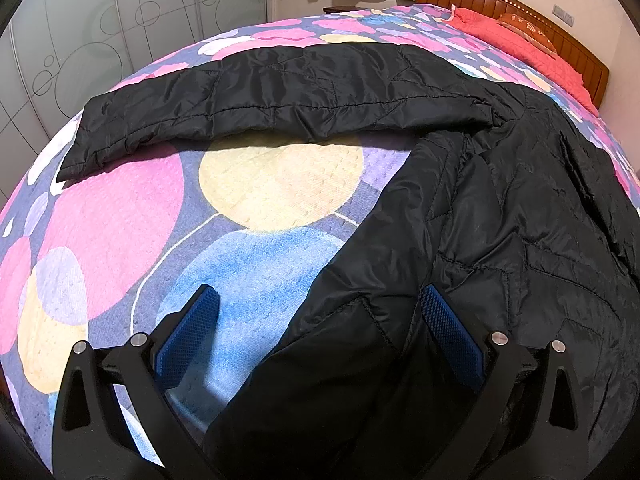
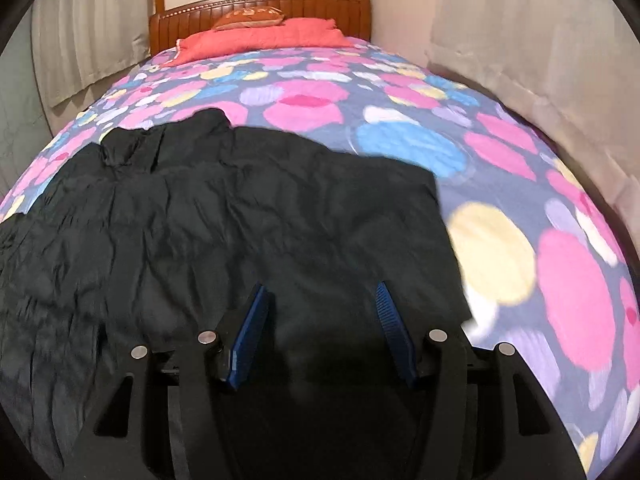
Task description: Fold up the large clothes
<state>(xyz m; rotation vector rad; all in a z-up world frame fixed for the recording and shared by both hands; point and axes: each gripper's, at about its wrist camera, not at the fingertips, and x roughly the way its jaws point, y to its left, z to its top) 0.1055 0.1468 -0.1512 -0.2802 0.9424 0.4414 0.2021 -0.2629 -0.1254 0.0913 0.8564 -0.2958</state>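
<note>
A black quilted jacket [image 1: 500, 216] lay spread on the patterned bedspread [image 1: 256, 248], well short of the red pillow [image 2: 256, 38], 1 sleeve [image 1: 256, 92] stretched sideways. The puffy, slick shell looked light and floppy; hem and cuff seemed the best holds. The left gripper [image 1: 320, 316] and right gripper [image 2: 320, 308] hovered over the hem nearest the cameras, jaws spread, holding nothing.

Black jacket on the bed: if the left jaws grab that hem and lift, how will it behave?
Likely floppy: the jacket lies creased and draped on the bedspread, so the hem should sag. Its shiny quilted shell looks slippery, so it may slide in the grip. The outstretched sleeve would probably trail behind.
</note>
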